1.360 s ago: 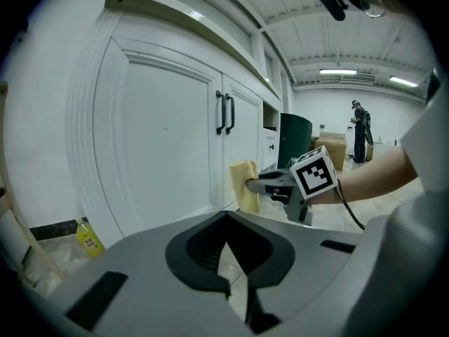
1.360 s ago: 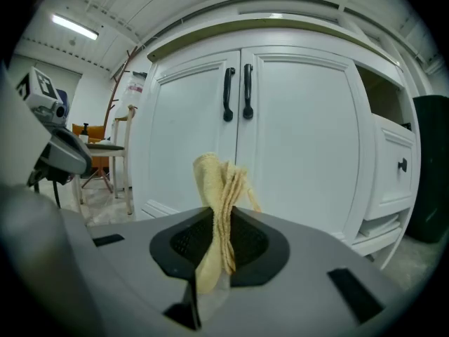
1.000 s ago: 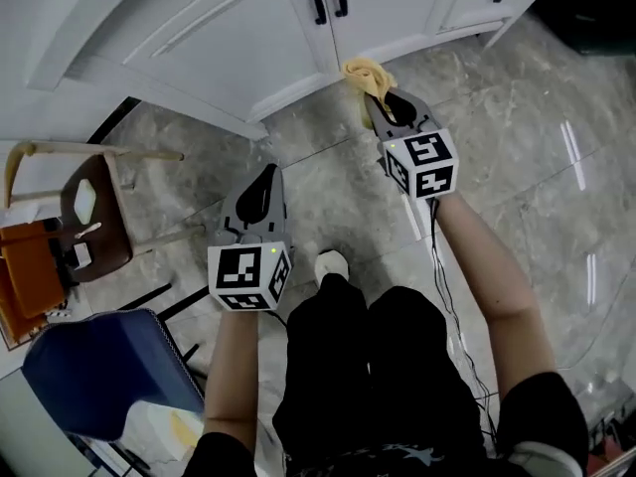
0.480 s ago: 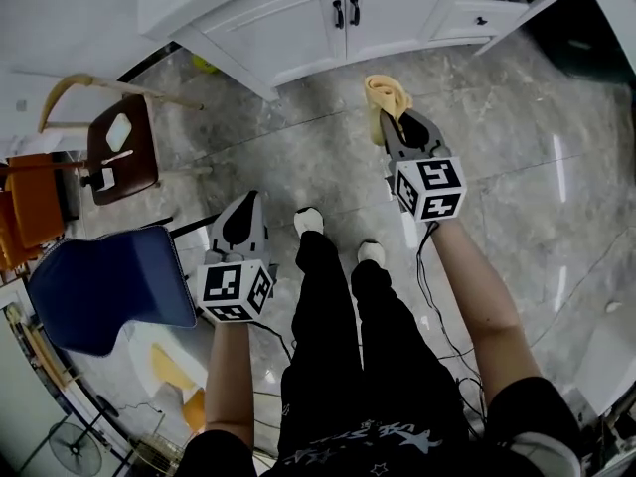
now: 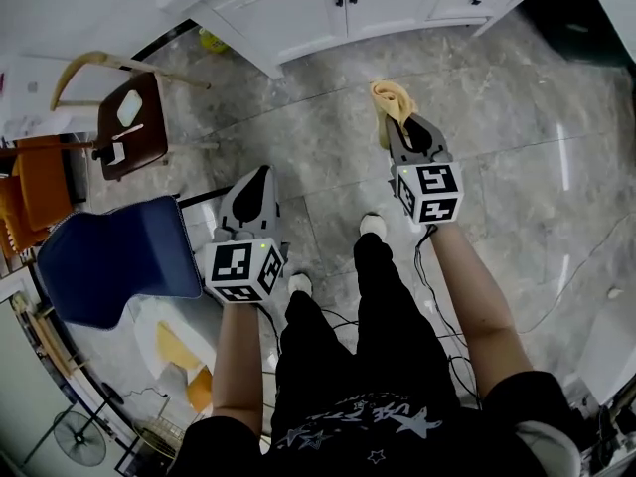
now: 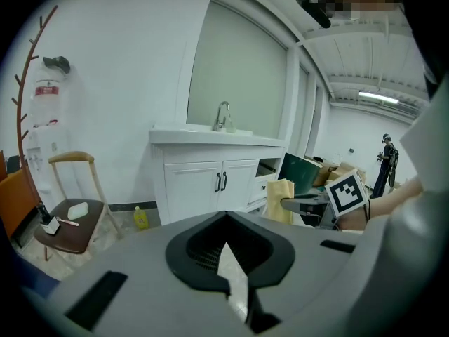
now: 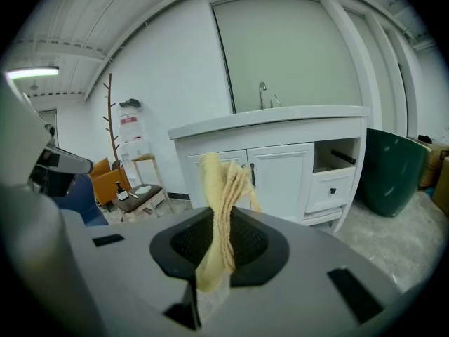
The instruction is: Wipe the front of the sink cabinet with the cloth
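Jaws, head view: right gripper [image 5: 393,119] pinched on the yellow cloth [image 5: 391,95], left gripper [image 5: 260,174] closed on nothing, both over floor well short of the cabinet [image 5: 298,13]. Left gripper view: jaws together, empty, cabinet ahead. Right gripper view: cloth stands loose above the jaws, held by a narrow fold; dragged hard across the doors it could pull free or bunch.

This looks like a staged washroom corner inside a large hall. A white sink cabinet with 2 black-handled doors [image 5: 298,13] and a chrome tap [image 6: 222,116] stands on a glossy grey marble-look floor [image 5: 517,137]. The long ceiling strip light [image 6: 379,97], brown cardboard boxes [image 6: 344,168] and a loose thin black cable [image 5: 581,272] point to a workspace.
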Motion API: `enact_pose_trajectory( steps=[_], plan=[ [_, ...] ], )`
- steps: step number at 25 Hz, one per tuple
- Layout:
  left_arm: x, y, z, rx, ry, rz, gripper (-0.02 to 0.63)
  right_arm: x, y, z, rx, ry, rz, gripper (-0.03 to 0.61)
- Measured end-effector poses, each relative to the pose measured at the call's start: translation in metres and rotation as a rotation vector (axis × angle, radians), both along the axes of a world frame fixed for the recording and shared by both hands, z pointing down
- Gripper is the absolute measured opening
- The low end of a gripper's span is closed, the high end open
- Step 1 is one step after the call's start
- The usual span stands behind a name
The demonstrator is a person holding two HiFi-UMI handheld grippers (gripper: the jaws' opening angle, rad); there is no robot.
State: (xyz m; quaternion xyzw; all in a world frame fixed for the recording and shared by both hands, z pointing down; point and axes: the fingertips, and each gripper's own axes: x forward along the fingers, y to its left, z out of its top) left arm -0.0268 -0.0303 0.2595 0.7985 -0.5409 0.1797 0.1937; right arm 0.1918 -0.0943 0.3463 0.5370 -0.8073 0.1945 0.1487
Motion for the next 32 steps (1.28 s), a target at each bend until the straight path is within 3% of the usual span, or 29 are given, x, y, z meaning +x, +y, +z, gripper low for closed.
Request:
enact_pose_trajectory(
  steps=[7,11,15,24,32],
  plan=[
    [-0.026,0.050,-0.023,0.013,0.101,0.012,0.015,-0.024,0.060,-0.045,0.033,0.034,0.072,0.061],
    [-0.049,0.094,-0.052,0.074,0.136,0.114,0.015,-0.057,0.107,-0.082,0.084,0.051,0.128,0.061],
    [-0.081,0.156,-0.074,0.076,0.156,0.189,0.015,-0.095,0.177,-0.113,0.106,0.042,0.181,0.060],
    [-0.143,0.268,-0.131,0.031,0.141,0.324,0.015,-0.148,0.318,-0.191,0.098,0.052,0.286,0.060],
    [-0.168,0.336,-0.182,0.031,0.150,0.374,0.015,-0.168,0.389,-0.264,0.135,0.059,0.314,0.060]
  ],
)
